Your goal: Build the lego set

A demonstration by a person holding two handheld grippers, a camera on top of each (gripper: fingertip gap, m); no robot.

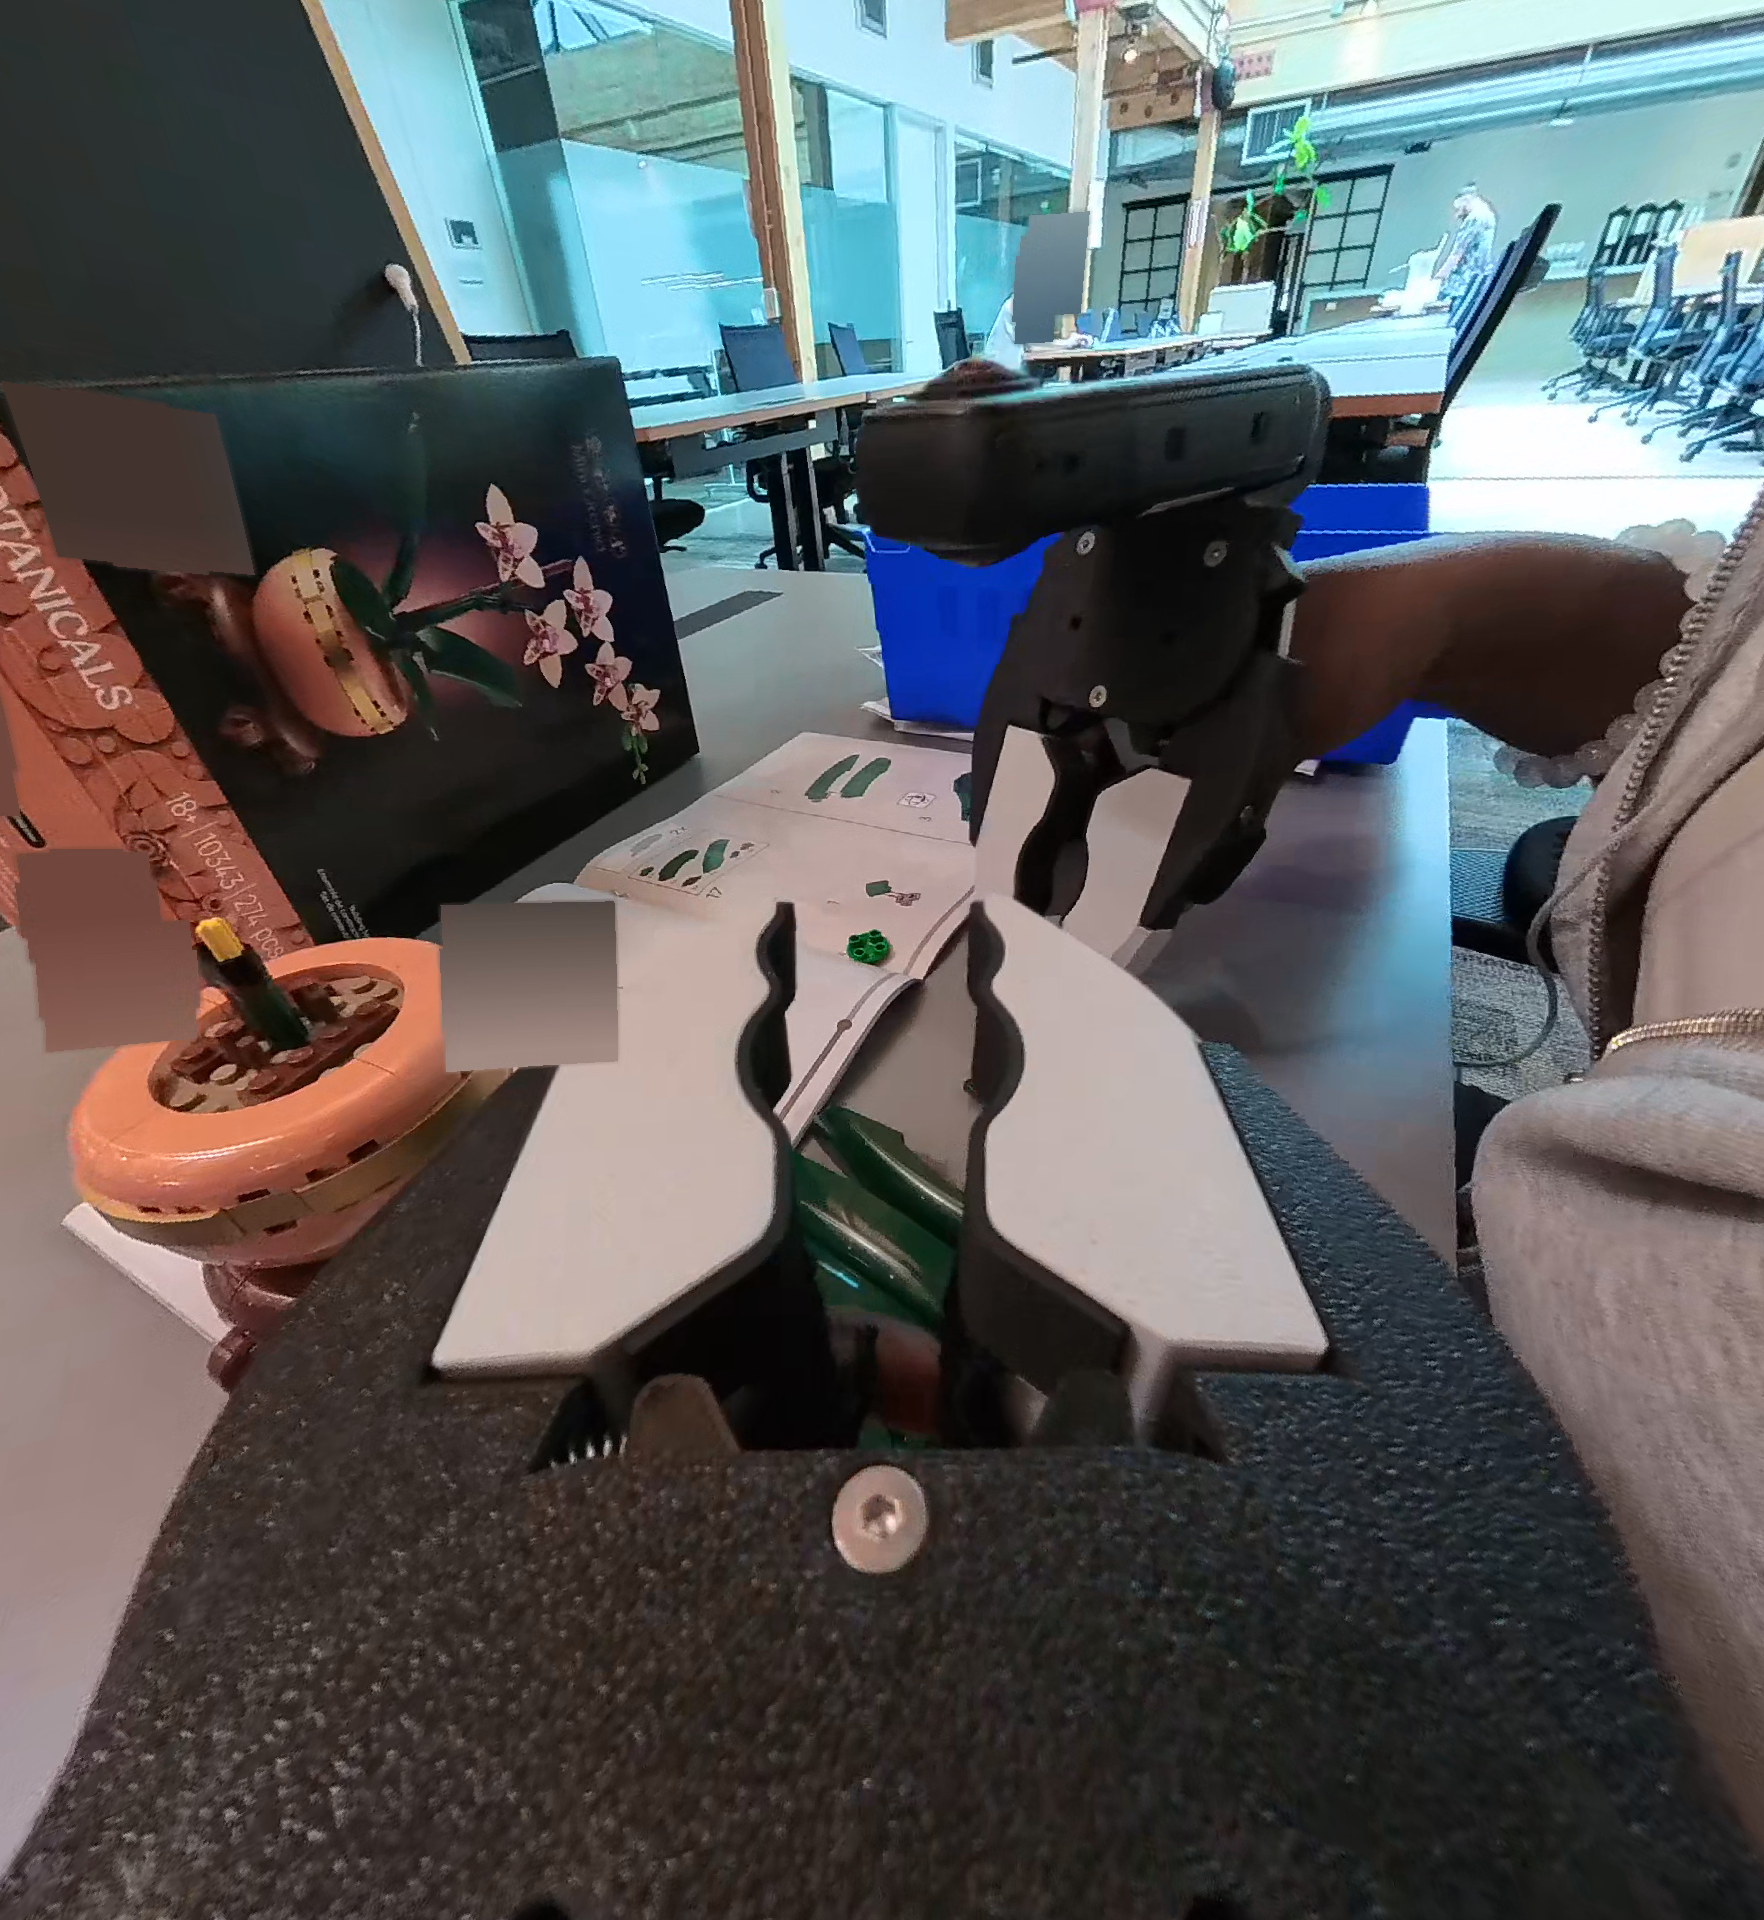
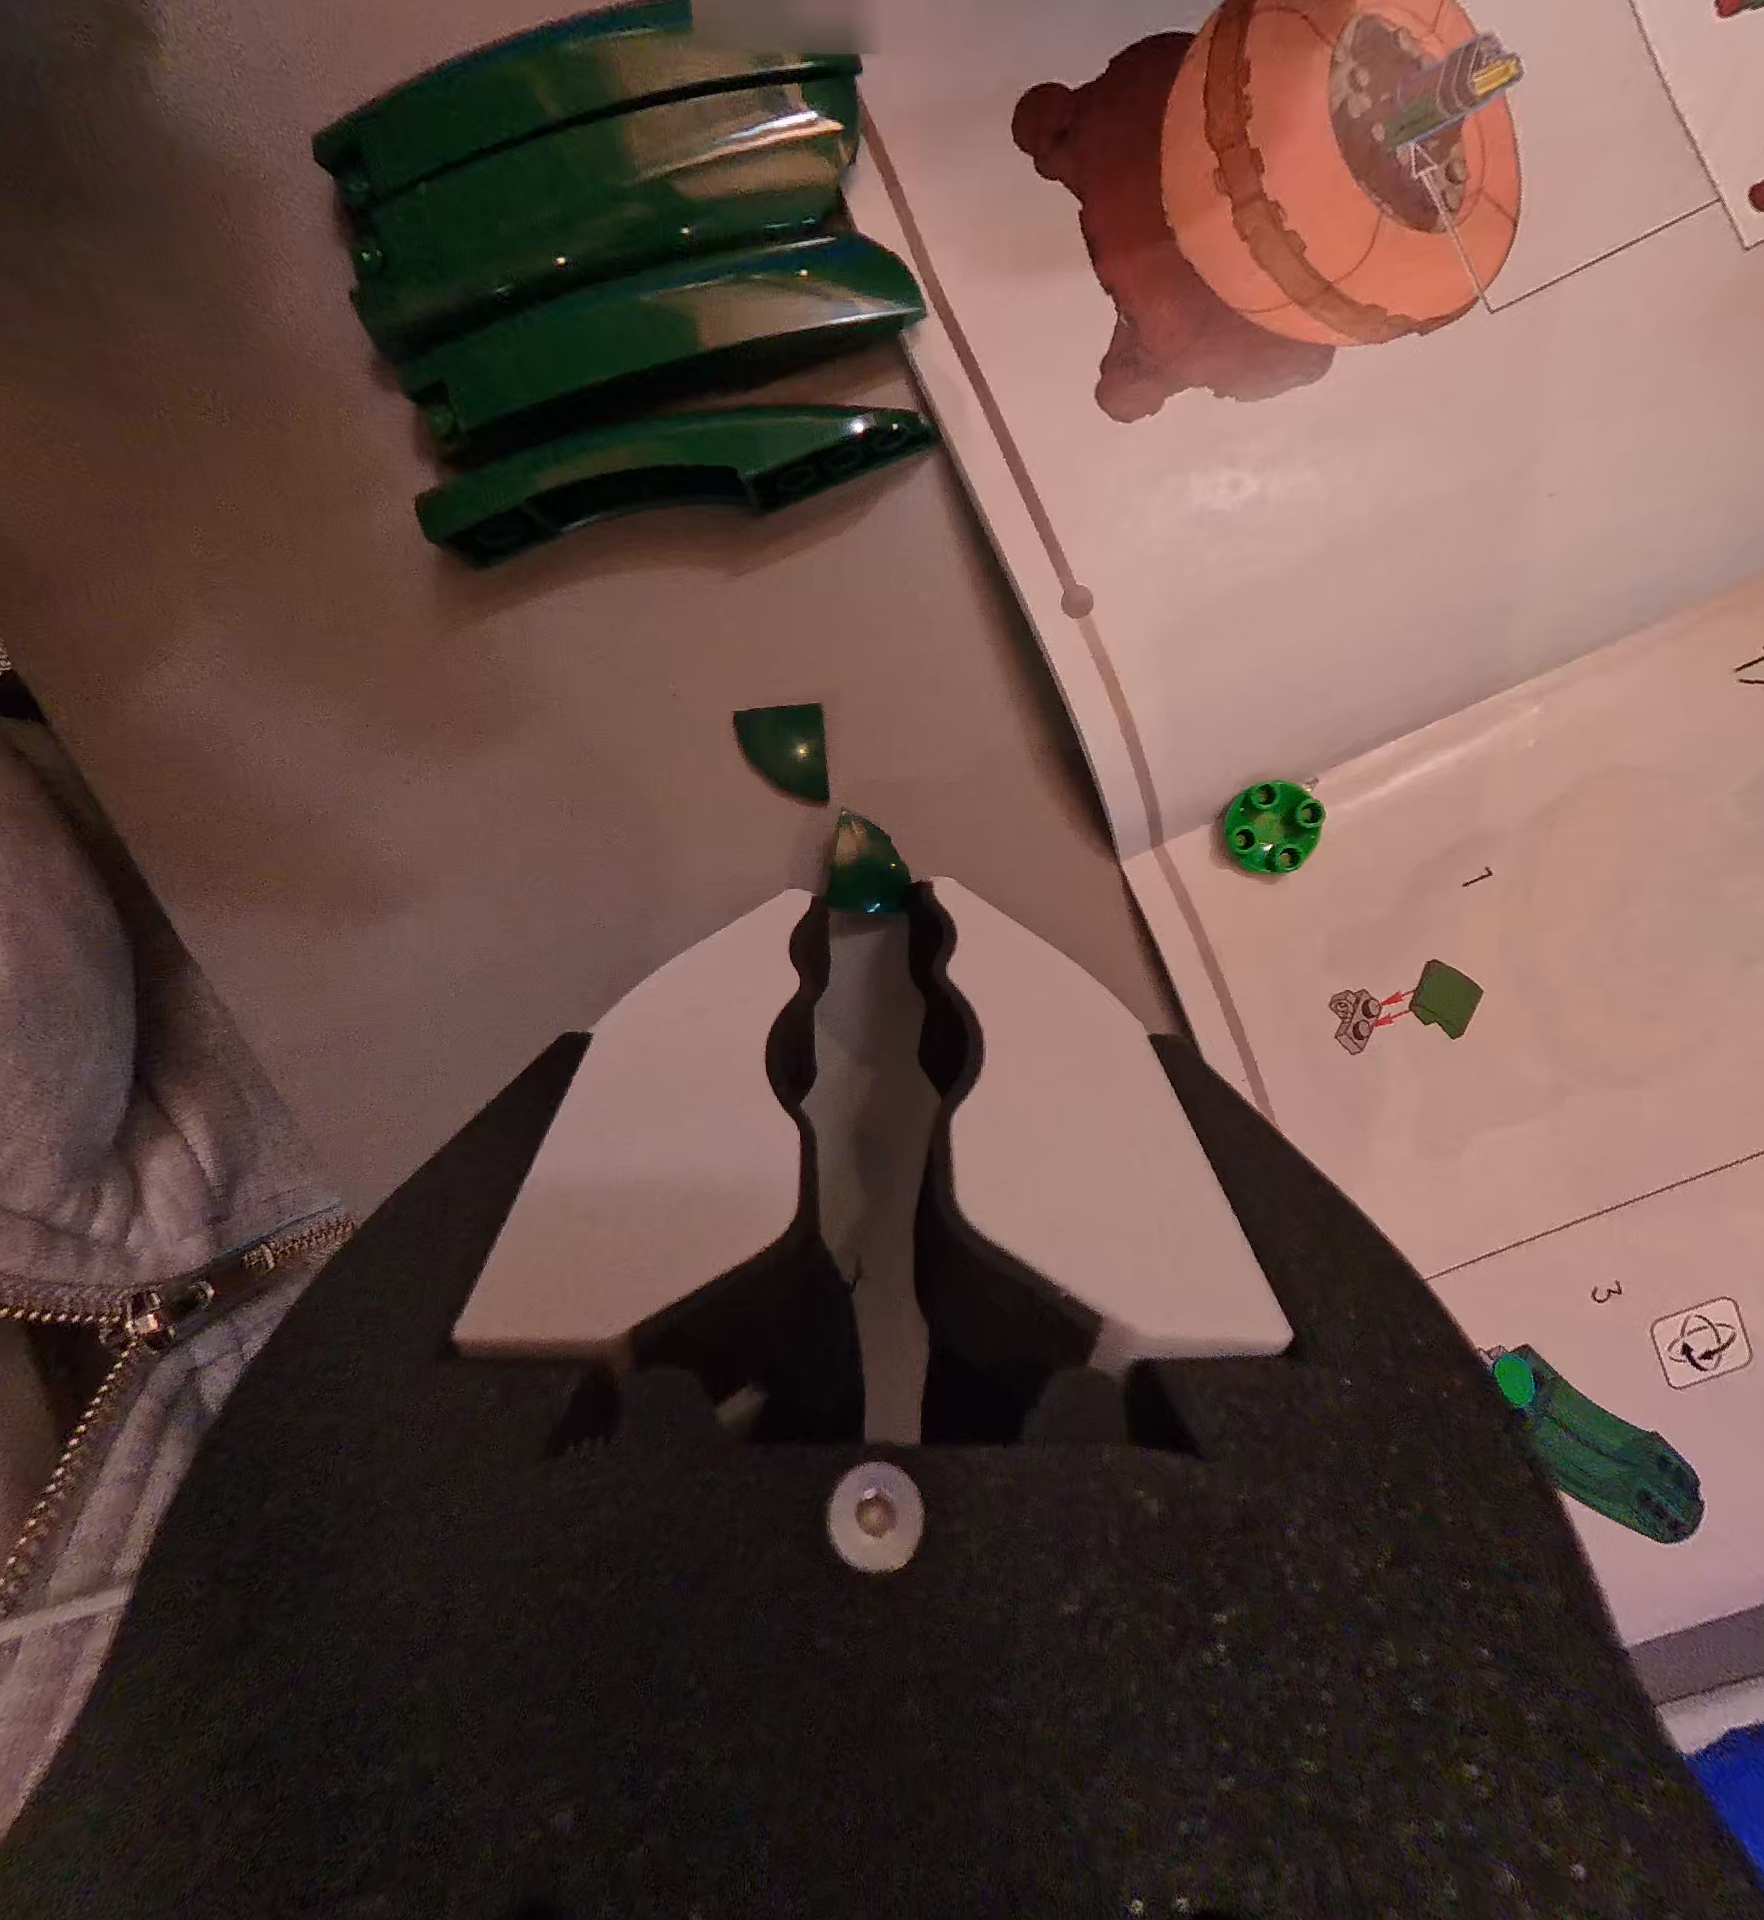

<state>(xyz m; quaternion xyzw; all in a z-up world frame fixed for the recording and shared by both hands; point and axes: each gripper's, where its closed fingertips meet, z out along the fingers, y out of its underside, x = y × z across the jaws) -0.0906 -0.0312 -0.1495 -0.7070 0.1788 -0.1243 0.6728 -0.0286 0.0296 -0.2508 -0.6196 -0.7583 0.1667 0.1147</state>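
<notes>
Pinching a small dark-green curved piece [image 2: 862,871] at the very tips of my right gripper [image 2: 865,902], left gripper [image 1: 878,1023] empty with jaws apart, I risk it squirting out onto the desk [image 2: 442,779] ahead of the jaws.

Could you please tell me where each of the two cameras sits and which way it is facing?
Left wrist view: on the left tool, looking level across the desk at the pot, set box, right tool; forearm, grey sleeve show.
Right wrist view: on the right tool, looking down at dark green leaf pieces; grey jacket shows.
Shared: instruction booklet, green round stud.
</notes>
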